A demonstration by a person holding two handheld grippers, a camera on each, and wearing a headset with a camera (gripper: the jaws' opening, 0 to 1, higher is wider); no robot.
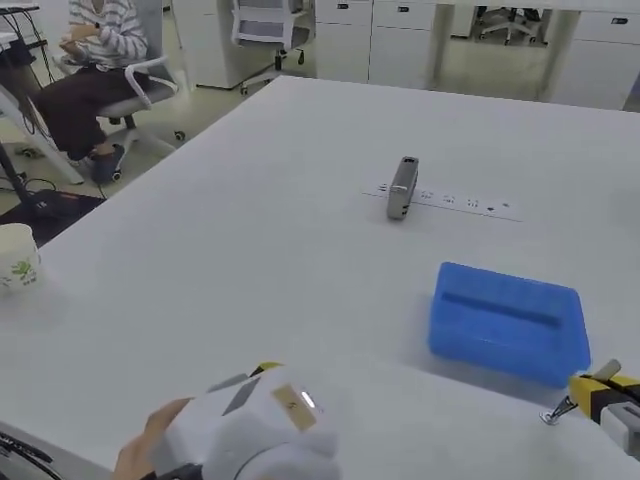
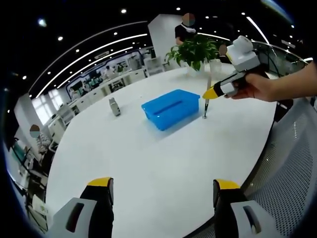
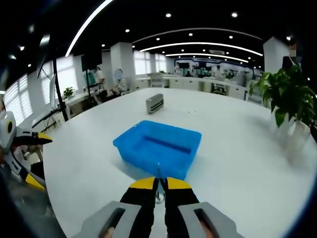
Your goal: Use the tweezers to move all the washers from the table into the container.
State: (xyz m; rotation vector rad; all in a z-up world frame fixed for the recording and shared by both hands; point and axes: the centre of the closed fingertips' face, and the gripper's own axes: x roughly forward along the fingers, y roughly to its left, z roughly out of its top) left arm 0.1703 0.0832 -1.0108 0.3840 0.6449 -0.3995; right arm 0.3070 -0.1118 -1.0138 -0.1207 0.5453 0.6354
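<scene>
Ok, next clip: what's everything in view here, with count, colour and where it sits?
container: one, blue, right part of the table
tweezers: one pair, metal, tip down beside the container
small box: one, grey, mid-table beyond the container
cup: one, white, table's left edge
table: one, white
plant: one, green, at the table's edge
seated person: one, on a chair beyond the table's far left corner
left gripper: one, yellow-tipped jaws open, holding nothing
right gripper: one, yellow-tipped jaws shut on the tweezers
</scene>
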